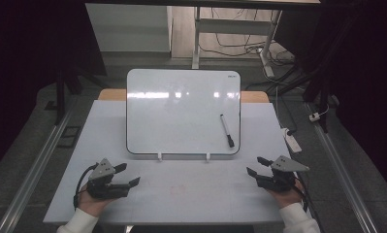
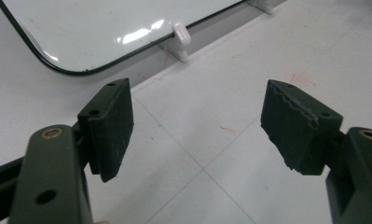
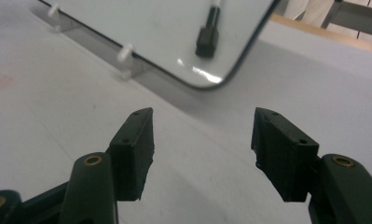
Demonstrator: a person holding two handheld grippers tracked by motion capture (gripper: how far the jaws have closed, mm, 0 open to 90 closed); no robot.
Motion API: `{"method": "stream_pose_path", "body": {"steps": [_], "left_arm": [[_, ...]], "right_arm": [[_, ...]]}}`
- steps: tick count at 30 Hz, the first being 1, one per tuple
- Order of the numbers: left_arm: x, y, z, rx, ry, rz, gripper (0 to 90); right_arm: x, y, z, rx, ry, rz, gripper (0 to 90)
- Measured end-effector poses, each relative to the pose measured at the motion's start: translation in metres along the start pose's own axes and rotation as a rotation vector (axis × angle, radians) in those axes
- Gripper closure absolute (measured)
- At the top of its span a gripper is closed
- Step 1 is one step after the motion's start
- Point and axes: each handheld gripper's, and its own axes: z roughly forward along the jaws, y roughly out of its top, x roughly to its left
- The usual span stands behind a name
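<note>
The left gripper [image 1: 124, 175] and right gripper [image 1: 257, 166] lie nearest, low on the table [image 1: 191, 194], each held in a hand with a white sleeve. Both are matt black with a grey three-cornered plate on top. In the left gripper view the pads [image 2: 110, 126] are blocky, ribbed rubber with small screw holes, and the pad on the right of that view has a ragged, chipped edge. Both sets of jaws stand wide apart with only bare table between them.

The table is a smooth, pale grey-white sheet crossed by thin seams, with a few faint reddish marks near its middle. A strip of wood shows at its far edge.

Between and beyond the grippers stands the board [image 1: 181, 111], a glossy white rectangle with rounded corners and a thin dark rim, propped at a slant on two small white clips [image 1: 159, 156]. It reflects patches of light. The marker [image 1: 227, 130] lies on the board's lower right part, a slim white barrel with a black cap pointing down towards the rim. It is nearer the right gripper, apart from it, with nothing between them.

A white power strip [image 1: 292, 140] and cables lie on the floor to the right.
</note>
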Motion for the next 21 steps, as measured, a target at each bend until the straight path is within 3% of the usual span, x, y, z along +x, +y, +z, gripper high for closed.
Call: {"method": "stream_pose_path", "body": {"steps": [3, 10, 21], "left_arm": [[0.0006, -0.0009, 0.0001, 0.001, -0.001, 0.000, 26.5], [0.0033, -0.0017, 0.0015, 0.002, -0.001, -0.003, 26.2], [0.0037, -0.0014, 0.0008, -0.002, -0.001, 0.001, 25.9]], "right_arm": [[-0.0040, -0.0070, 0.0006, 0.008, 0.011, 0.016, 39.1], [-0.0013, -0.0077, 0.0031, 0.015, 0.007, -0.020, 39.0], [0.0007, -0.0068, 0.0034, 0.017, -0.008, -0.037, 38.8]]}}
